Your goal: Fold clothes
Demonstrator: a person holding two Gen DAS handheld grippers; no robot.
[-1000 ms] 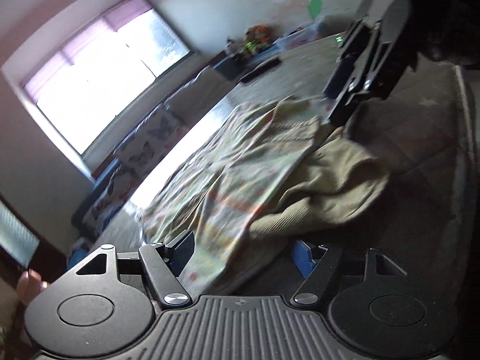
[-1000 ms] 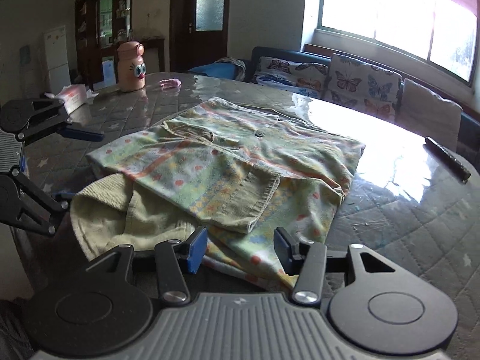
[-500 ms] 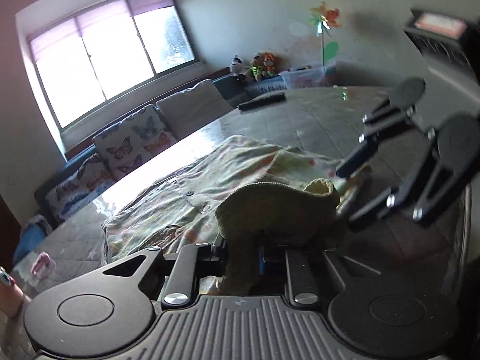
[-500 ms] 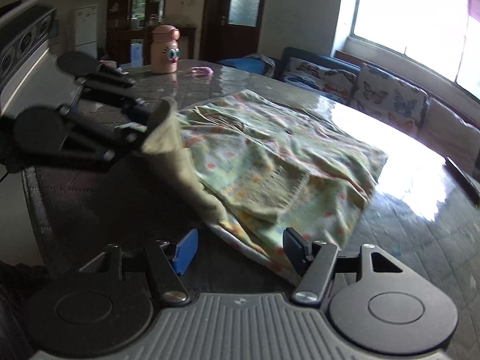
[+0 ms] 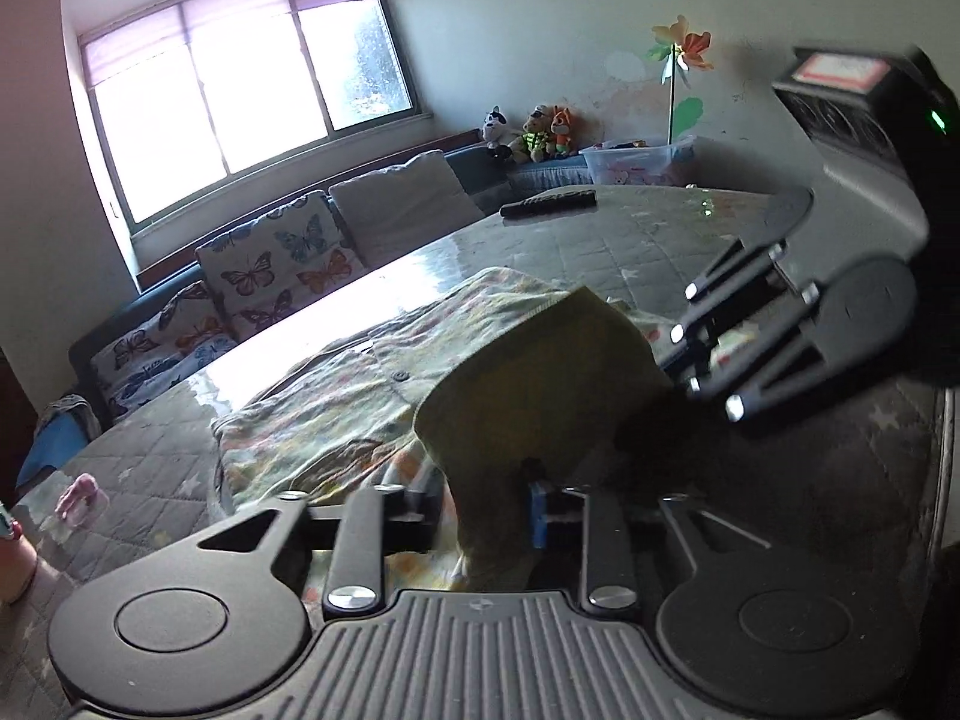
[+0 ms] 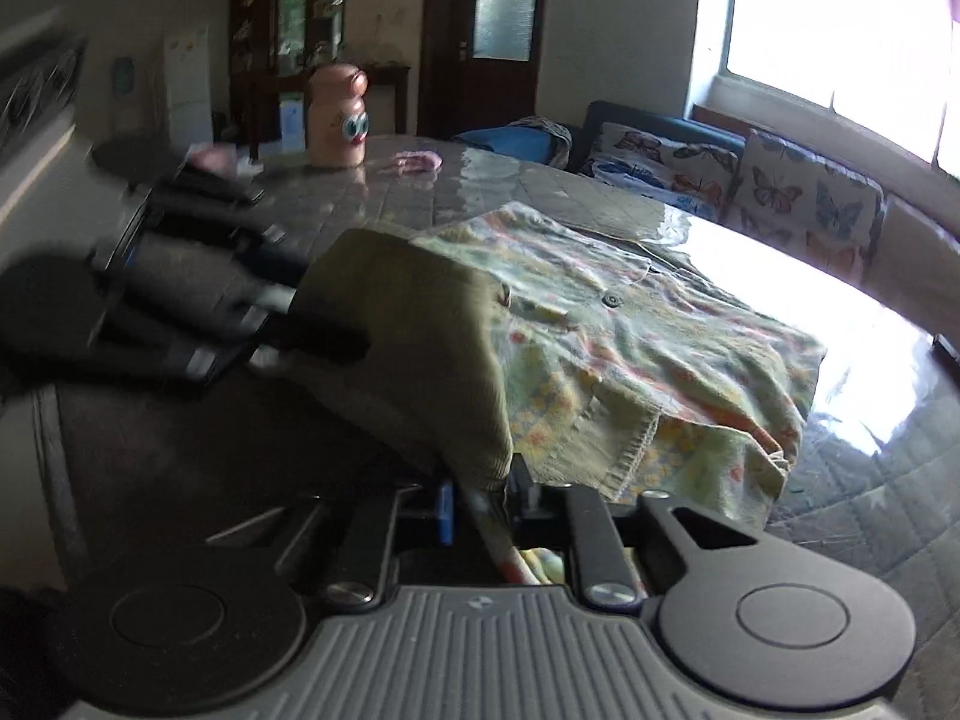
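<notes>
A pale green floral shirt [image 6: 648,354] with buttons lies on the grey quilted table [image 6: 870,480]; it also shows in the left wrist view [image 5: 348,414]. Its plain olive-green hem [image 6: 414,354] is lifted off the table and stretched between both grippers. My left gripper [image 5: 486,510] is shut on one corner of this hem [image 5: 540,396]. My right gripper [image 6: 480,498] is shut on the other corner. Each gripper shows in the other's view, the right one [image 5: 678,369] and the left one [image 6: 288,324], at the raised edge.
A pink cartoon bottle [image 6: 336,117] and a small pink item [image 6: 417,162] stand at the table's far side. A black remote [image 5: 549,203] lies near the far edge. A sofa with butterfly cushions [image 5: 270,276] runs under the window behind the table.
Both grippers closed on the hem, the left one first, then the right. The hem, lying flat a second ago, now hangs raised between them.
</notes>
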